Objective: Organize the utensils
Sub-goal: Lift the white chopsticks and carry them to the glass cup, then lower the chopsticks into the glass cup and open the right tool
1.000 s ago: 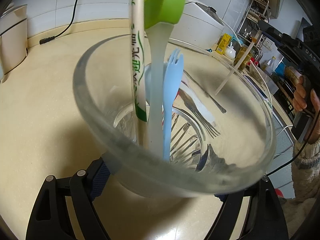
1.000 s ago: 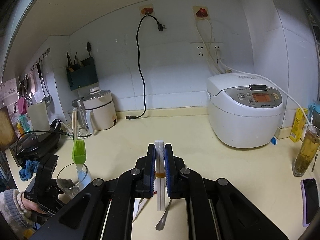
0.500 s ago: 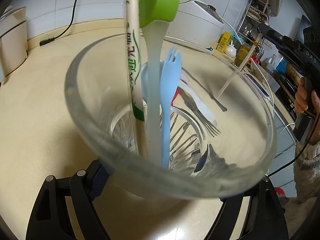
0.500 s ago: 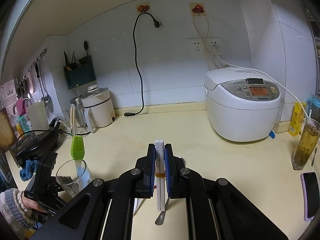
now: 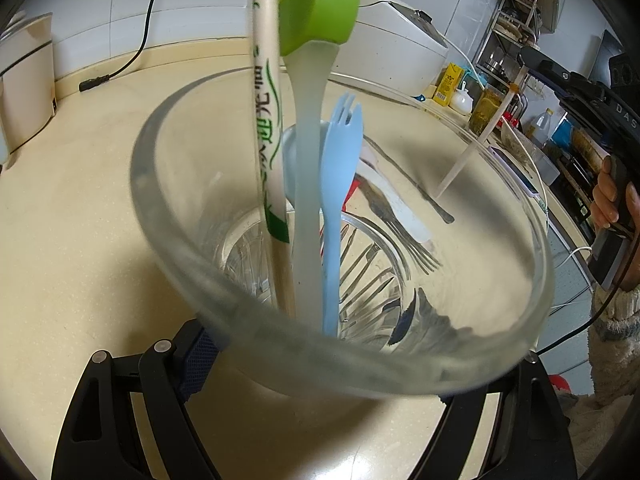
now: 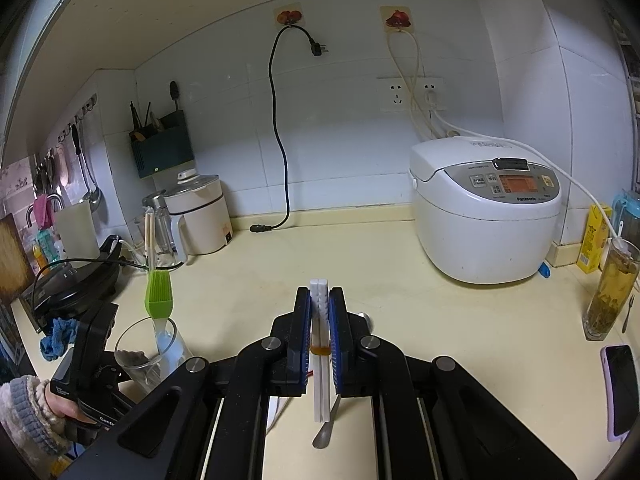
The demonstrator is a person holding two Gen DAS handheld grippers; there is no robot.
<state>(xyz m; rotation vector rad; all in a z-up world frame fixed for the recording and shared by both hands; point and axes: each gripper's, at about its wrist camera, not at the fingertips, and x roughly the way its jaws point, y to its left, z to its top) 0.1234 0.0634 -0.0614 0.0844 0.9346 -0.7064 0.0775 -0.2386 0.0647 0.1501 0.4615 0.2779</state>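
The left gripper tilts steeply down, its fingers clamped on the sides of a clear drinking glass above the cream worktop. In the glass stand a green silicone basting brush, a paper-wrapped pair of chopsticks and a pale blue plastic fork, all upright, heads up. The right gripper points slightly downward, fingers clenched on a white chopstick pair whose long axis runs along the fingers, away from the camera. Metal forks lie on the worktop beyond the glass.

Black hand-held gripper, blue pads, silver screws, knit sleeve
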